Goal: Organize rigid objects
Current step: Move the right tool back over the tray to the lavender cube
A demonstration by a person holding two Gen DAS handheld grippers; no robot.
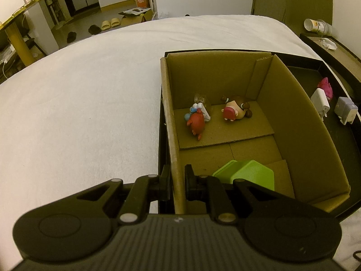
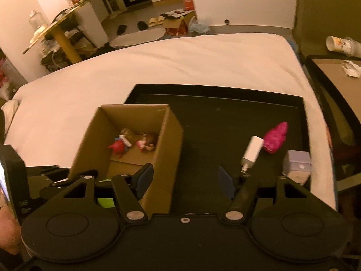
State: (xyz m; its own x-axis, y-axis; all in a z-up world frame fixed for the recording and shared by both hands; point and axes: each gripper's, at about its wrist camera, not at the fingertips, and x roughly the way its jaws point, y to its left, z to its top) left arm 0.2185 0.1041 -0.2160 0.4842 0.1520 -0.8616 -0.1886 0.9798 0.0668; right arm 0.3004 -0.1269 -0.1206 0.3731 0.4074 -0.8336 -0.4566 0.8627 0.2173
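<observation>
A cardboard box [image 1: 293, 117] stands in a black tray [image 2: 225, 117] on the bed. My left gripper [image 1: 177, 184] is shut on the box's left wall. Inside lie a red figure [image 1: 195, 122], a brown and pink figure [image 1: 234, 109] and a green block [image 1: 247, 174]. The box [image 2: 167, 144] also shows in the right wrist view. My right gripper [image 2: 186, 180] is open and empty above the tray floor, beside the box. A white charger [image 2: 251, 152], a pink toy [image 2: 276, 136] and a lilac cube [image 2: 296, 166] lie on the tray to its right.
The white bed [image 1: 79, 103] spreads left and behind. A dark side table [image 2: 334, 76] with a tipped cup [image 2: 343, 44] stands at the right. Shelves, slippers and boxes sit on the floor beyond the bed.
</observation>
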